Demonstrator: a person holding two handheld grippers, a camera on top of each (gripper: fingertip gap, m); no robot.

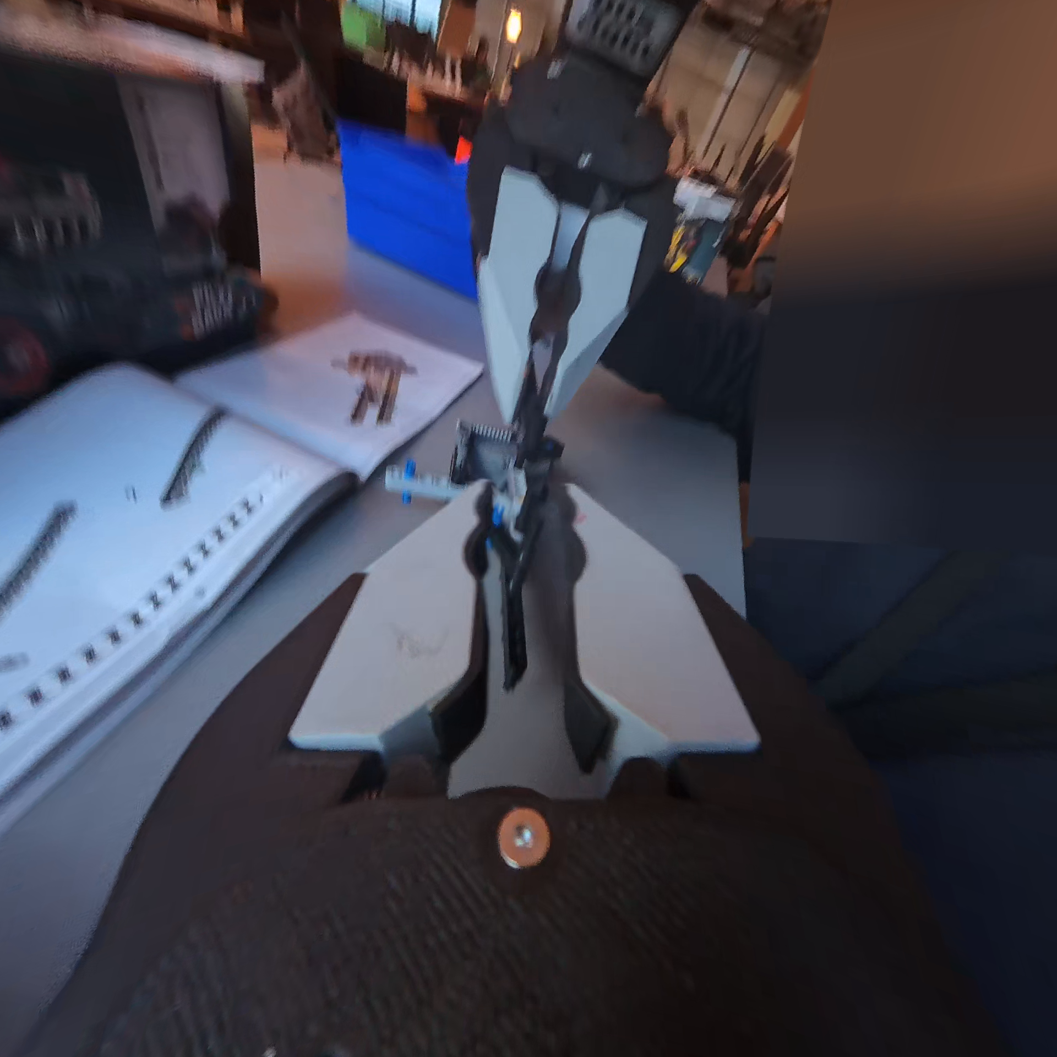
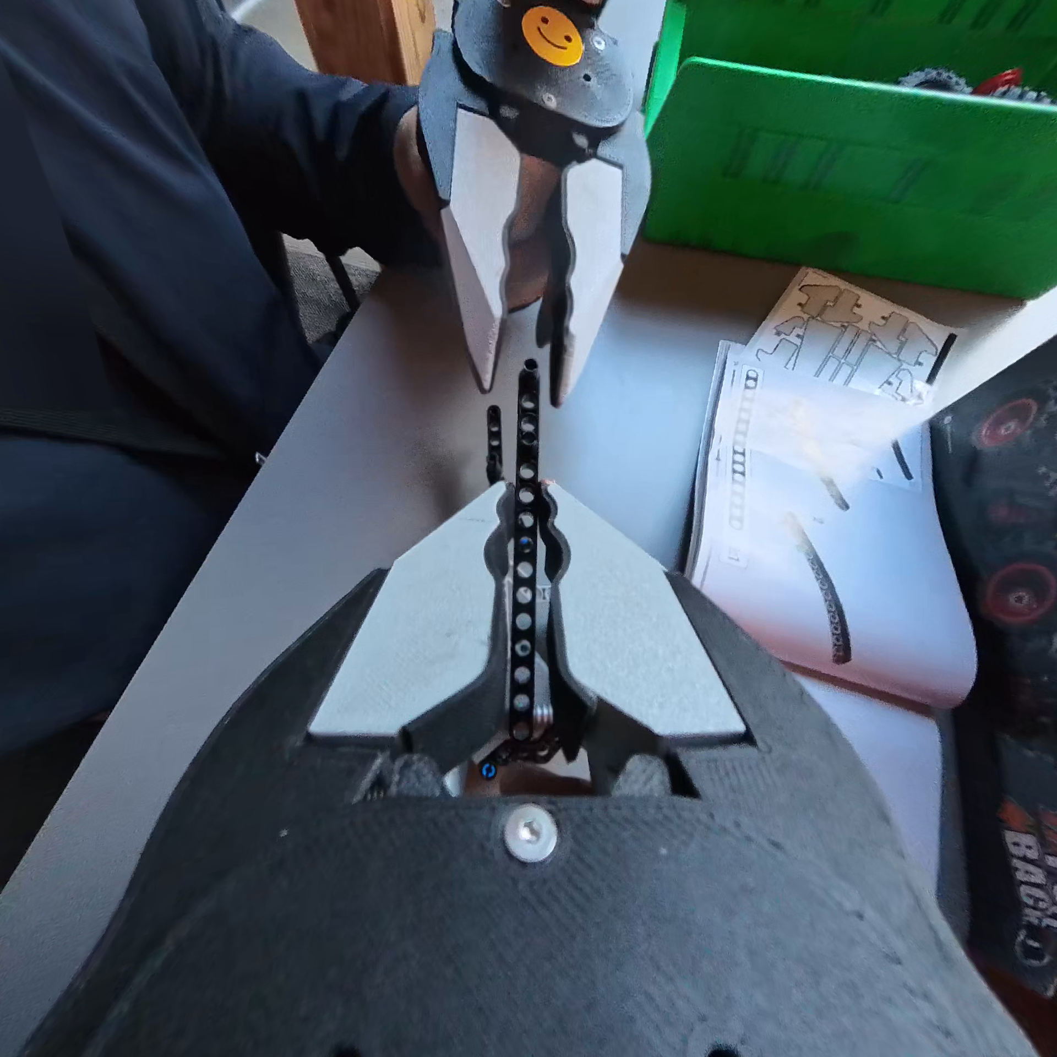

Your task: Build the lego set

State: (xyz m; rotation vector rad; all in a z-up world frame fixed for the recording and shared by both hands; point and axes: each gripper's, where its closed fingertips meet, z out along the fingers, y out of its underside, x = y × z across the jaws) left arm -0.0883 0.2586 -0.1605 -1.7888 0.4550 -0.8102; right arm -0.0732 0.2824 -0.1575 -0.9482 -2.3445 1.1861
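Observation:
My right gripper [image 2: 526,486] is shut on a long black Lego beam with holes [image 2: 525,572]. The beam points forward over the grey table [image 2: 343,543], and a small grey part and a blue pin [image 2: 488,770] sit at its near end. My left gripper [image 2: 521,394] faces it, with jaws a little apart around the beam's far tip. A shorter black beam [image 2: 493,440] shows just left of the long one. In the blurred left wrist view, my left gripper [image 1: 526,489] has the black beam [image 1: 517,600] between its fingers, and the right gripper [image 1: 535,414] comes down from above.
An open instruction booklet [image 1: 143,543] [image 2: 829,543] and the dark Lego box [image 1: 86,257] [image 2: 1006,572] lie on the table. A light grey piece with a blue pin [image 1: 412,477] lies by the booklet. A blue bin [image 1: 400,200] and green bins [image 2: 858,171] stand behind. A person's dark sleeve [image 2: 171,229] is at the table edge.

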